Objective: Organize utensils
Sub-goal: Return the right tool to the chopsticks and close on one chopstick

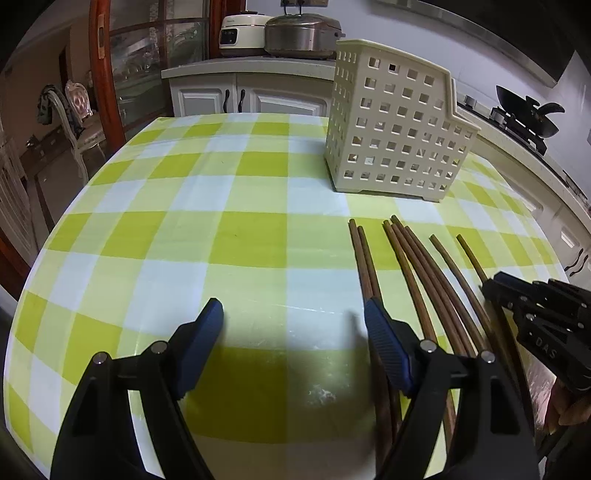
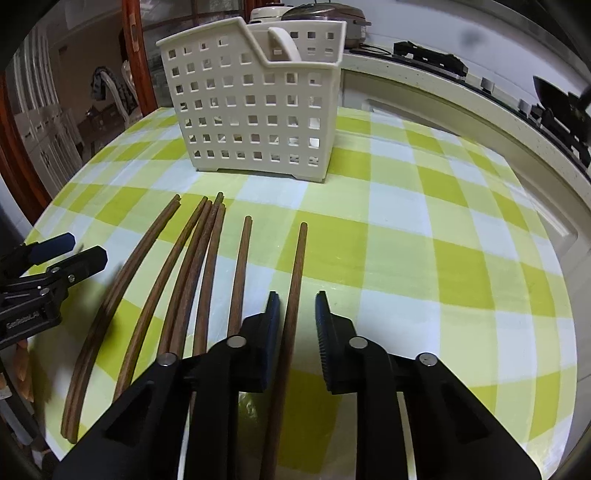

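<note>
Green-checked table (image 2: 424,258) carries a white caddy (image 2: 255,107) at the back and brown chopsticks (image 2: 207,266) fanned before it. Right gripper (image 2: 297,299) straddles the rightmost chopstick (image 2: 297,280), jaws narrow but not yet pinching, so it could roll away; left gripper (image 1: 293,310) gapes, empty, beside the leftmost pair. Stick butts are cut off under the grippers.

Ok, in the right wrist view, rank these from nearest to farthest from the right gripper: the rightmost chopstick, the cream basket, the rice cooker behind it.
1. Rightmost chopstick: between the right gripper's fingers.
2. Cream basket: ahead, mid-table.
3. Rice cooker: on the counter beyond.
</note>
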`<state>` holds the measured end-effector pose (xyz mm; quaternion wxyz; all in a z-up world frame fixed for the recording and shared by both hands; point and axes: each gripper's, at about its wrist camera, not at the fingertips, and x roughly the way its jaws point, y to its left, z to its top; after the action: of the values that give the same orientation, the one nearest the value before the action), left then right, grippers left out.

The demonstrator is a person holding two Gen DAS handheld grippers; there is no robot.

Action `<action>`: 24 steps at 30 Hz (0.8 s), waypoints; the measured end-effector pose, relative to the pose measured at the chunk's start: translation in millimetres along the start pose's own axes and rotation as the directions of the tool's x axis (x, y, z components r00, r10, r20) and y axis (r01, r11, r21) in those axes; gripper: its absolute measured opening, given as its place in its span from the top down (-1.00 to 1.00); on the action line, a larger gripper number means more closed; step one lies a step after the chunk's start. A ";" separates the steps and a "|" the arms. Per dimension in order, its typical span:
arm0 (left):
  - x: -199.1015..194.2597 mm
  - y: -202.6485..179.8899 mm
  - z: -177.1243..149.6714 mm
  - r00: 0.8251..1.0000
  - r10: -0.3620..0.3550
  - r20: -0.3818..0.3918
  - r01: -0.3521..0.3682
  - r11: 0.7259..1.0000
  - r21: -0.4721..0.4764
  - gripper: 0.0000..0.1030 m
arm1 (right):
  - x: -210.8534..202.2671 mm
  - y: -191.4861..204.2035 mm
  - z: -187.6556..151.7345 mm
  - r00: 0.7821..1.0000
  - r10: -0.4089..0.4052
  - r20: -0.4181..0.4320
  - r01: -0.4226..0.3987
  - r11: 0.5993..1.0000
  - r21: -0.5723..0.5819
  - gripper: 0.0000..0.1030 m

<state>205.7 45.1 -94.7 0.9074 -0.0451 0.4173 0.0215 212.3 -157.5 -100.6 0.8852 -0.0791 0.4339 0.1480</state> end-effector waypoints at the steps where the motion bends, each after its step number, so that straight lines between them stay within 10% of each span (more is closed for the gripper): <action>1: 0.2 -1.2 -0.2 1.000 -0.001 -0.003 0.001 1.000 0.002 -0.44 | -0.1 0.5 0.3 1.000 -0.002 0.000 0.002 1.000 -0.005 0.79; 18: 17.8 -19.6 6.4 0.999 0.008 -0.045 -0.007 0.999 0.039 -0.35 | -4.9 -12.7 -6.5 1.000 0.024 0.007 -0.024 0.999 0.031 0.86; 24: 21.1 -26.9 11.0 0.999 0.008 -0.040 -0.006 0.999 0.051 0.04 | -4.8 -14.2 -6.2 0.999 0.032 0.006 -0.033 0.999 0.034 0.86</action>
<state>229.9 19.4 -101.9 0.8995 -0.0208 0.4362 0.0130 209.7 -173.5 -100.5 0.8852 -0.0563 0.4350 0.1551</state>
